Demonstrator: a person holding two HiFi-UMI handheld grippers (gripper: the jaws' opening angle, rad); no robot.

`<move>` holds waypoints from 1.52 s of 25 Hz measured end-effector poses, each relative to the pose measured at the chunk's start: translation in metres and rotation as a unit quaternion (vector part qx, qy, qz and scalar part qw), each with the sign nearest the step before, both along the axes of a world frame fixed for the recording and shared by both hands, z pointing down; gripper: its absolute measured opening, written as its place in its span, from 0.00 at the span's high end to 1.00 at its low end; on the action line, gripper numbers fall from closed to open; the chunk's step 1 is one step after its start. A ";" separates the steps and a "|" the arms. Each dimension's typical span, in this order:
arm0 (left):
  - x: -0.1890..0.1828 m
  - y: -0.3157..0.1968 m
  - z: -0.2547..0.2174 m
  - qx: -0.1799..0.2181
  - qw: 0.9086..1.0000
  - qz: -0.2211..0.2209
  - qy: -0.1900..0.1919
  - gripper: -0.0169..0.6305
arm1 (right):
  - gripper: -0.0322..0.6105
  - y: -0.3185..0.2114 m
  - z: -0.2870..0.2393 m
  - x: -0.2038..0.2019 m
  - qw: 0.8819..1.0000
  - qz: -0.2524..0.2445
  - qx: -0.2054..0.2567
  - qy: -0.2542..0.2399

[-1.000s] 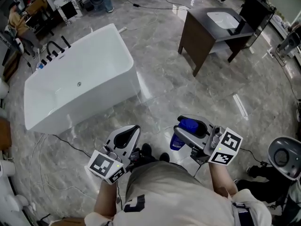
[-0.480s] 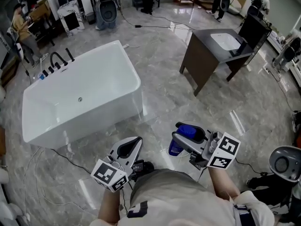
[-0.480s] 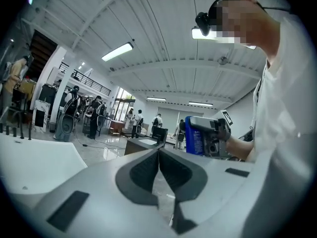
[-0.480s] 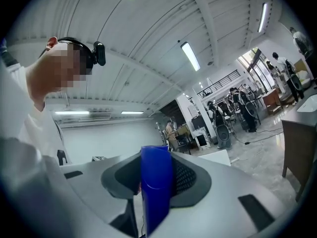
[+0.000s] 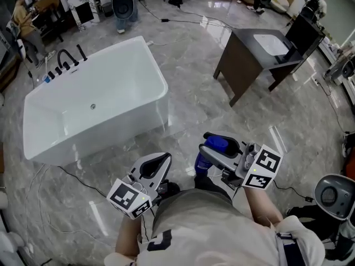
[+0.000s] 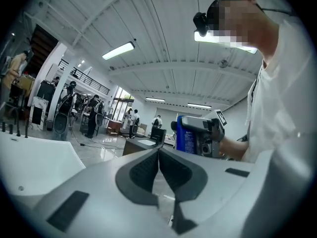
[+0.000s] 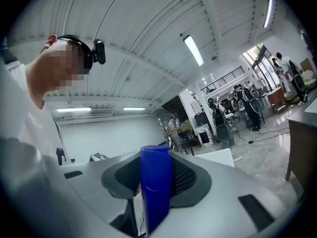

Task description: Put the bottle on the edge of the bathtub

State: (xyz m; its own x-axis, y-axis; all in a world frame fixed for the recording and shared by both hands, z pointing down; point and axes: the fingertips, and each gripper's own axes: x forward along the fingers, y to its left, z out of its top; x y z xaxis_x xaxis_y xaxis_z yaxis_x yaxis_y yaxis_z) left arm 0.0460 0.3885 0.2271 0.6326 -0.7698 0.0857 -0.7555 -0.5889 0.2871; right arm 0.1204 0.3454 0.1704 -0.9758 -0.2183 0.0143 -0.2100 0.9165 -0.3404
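The tub (image 5: pixel 111 137) lies ahead and to the left, well apart from both grippers, with bare floor (image 5: pixel 194 104) between. Its rim is judged narrow, so a bottle set off-centre, or released while tilted, could be tipped into the tub or onto the floor. The faucet (image 5: pixel 65 60) at the far corner could also be struck if that end were chosen.

The left gripper (image 6: pixel 159 155) is held level, its jaws pressed together on nothing. The right gripper (image 5: pixel 209 149) is held level beside it, its jaws pinching the bottle (image 7: pixel 156 182), which is carried in front of the person's body, above the floor. The grip is taken high on the bottle, so a swing or slip in transit is thought possible.

The bottle's long axis is kept roughly vertical. Its top is at the jaws and its base points down at the floor.
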 end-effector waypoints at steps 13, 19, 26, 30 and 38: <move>0.045 -0.102 -0.004 -0.008 0.999 -0.016 -0.039 0.88 | 0.72 -0.108 0.008 0.055 0.999 -0.006 -0.012 -0.034; 0.092 -0.152 0.010 -0.031 0.998 -0.003 -0.058 0.88 | 0.72 -0.155 0.017 0.104 0.999 -0.005 -0.019 -0.043; 0.155 -0.224 0.008 -0.041 0.996 -0.016 -0.080 0.88 | 0.72 -0.223 0.019 0.166 0.998 -0.026 -0.019 -0.046; 0.148 -0.230 0.009 -0.039 0.995 -0.039 -0.087 0.88 | 0.72 -0.230 0.019 0.170 0.998 -0.038 -0.010 -0.042; 0.153 -0.238 0.006 -0.047 0.992 -0.060 -0.099 0.88 | 0.72 -0.245 0.016 0.167 0.997 -0.067 0.002 -0.044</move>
State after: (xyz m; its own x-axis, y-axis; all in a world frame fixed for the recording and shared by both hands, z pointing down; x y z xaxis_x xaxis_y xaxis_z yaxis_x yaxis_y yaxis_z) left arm 0.1994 0.1502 0.2331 0.5007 -0.8213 0.2736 -0.8655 -0.4691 0.1757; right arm 0.2878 0.1007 0.1865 -0.9937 -0.0850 -0.0728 -0.0545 0.9358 -0.3483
